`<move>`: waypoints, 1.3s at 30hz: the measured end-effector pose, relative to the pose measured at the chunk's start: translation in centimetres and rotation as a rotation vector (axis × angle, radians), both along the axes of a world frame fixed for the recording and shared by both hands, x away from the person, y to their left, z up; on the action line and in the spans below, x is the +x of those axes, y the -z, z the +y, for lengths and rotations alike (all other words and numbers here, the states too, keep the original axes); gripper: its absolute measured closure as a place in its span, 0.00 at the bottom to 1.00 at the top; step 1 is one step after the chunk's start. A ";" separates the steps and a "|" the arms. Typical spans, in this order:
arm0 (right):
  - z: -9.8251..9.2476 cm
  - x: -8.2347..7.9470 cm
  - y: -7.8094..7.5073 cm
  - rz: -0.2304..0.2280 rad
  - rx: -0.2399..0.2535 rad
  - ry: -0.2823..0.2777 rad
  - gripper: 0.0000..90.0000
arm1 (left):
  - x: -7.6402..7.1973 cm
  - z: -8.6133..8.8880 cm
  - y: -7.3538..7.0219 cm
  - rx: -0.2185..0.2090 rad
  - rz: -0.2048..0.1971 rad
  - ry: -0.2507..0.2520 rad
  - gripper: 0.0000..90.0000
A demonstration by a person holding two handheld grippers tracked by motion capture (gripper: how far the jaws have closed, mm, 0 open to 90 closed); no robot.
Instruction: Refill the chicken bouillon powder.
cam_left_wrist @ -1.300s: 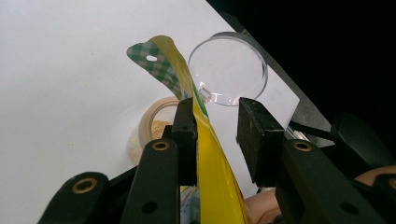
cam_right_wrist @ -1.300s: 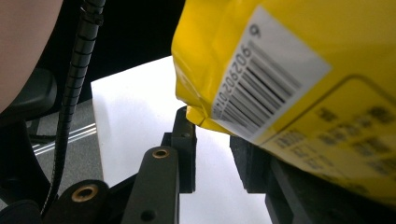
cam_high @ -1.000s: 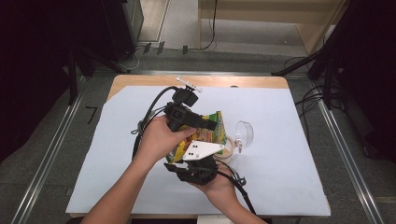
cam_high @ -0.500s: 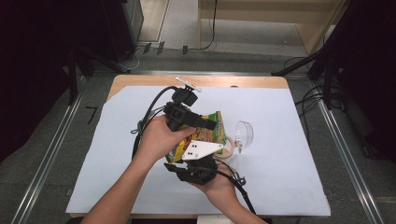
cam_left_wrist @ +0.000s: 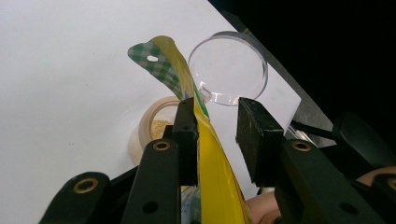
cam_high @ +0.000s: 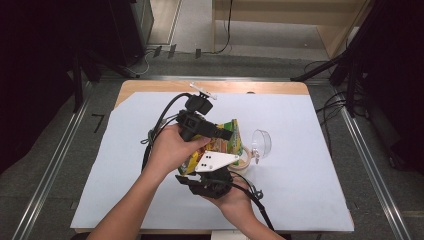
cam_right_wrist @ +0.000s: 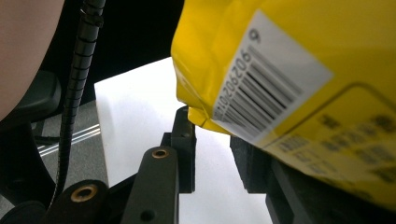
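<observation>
Our left claw (cam_left_wrist: 215, 135) stood partly open, the yellow pouch (cam_left_wrist: 210, 154) against one pad only. Our right claw (cam_right_wrist: 212, 149) pinched the pouch's bottom corner. The pouch hung tilted over a small jar (cam_high: 245, 159) beside a clear lid (cam_high: 262, 142) on the worktop (cam_high: 310, 175).

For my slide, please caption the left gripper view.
Yellow bag between the left gripper jaws, above a small jar.

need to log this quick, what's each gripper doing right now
left gripper: jaws apart, yellow bag between them, grip cannot be told
right gripper: cannot be told, bag overhead
</observation>
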State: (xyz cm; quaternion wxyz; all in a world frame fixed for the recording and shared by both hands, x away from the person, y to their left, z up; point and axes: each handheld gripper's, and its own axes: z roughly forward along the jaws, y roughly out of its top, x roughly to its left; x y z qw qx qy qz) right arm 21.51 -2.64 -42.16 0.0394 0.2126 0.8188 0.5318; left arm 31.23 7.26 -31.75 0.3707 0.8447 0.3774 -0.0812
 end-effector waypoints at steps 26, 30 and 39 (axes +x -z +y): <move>0.0 0.0 0.1 -0.010 -0.009 -0.001 0.81 | 0.0 0.0 0.1 -0.007 0.016 0.005 0.77; 0.0 0.0 0.0 -0.010 -0.007 -0.001 0.81 | 0.0 0.0 0.0 -0.009 0.021 0.008 0.77; 0.0 0.0 0.1 -0.016 -0.003 -0.001 0.81 | -0.1 -0.1 -0.1 -0.009 0.014 0.006 0.77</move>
